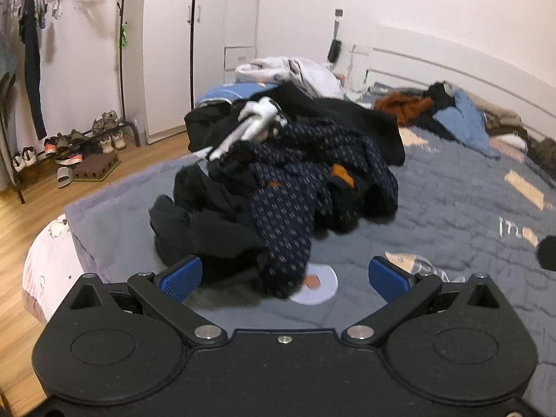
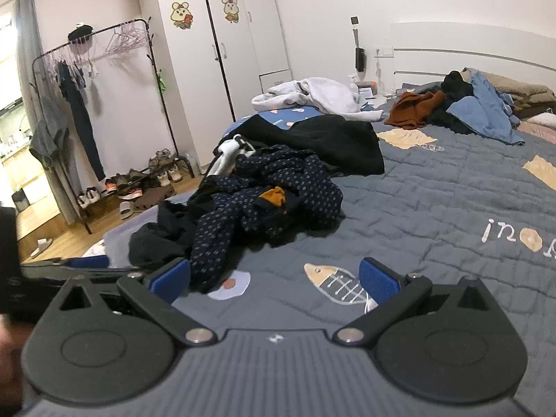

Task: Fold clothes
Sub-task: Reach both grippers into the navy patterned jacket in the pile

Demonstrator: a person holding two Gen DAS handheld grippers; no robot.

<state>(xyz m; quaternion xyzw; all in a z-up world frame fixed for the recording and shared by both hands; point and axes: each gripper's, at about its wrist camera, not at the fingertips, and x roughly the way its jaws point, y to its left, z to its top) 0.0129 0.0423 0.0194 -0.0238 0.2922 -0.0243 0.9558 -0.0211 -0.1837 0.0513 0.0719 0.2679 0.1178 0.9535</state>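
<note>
Walls: plain white; two cartoon mouse stickers [image 2: 181,15] on the wardrobe doors
Wardrobe [image 2: 222,45]: tall, white, handles at the door seams
Floor [image 1: 21,229]: light wood planks
Garment rack [image 2: 104,80]: black metal; pink hangers on its rail; shoes on its low shelf
Curtain [image 2: 26,52]: grey, at the far left
Headboard [image 2: 469,55]: white, against the wall

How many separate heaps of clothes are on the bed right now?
3, though items may be buried. The dark patterned heap lies nearest both open grippers, the white heap sits at the far edge by the wardrobe, and the brown-and-blue heap is near the headboard.
</note>
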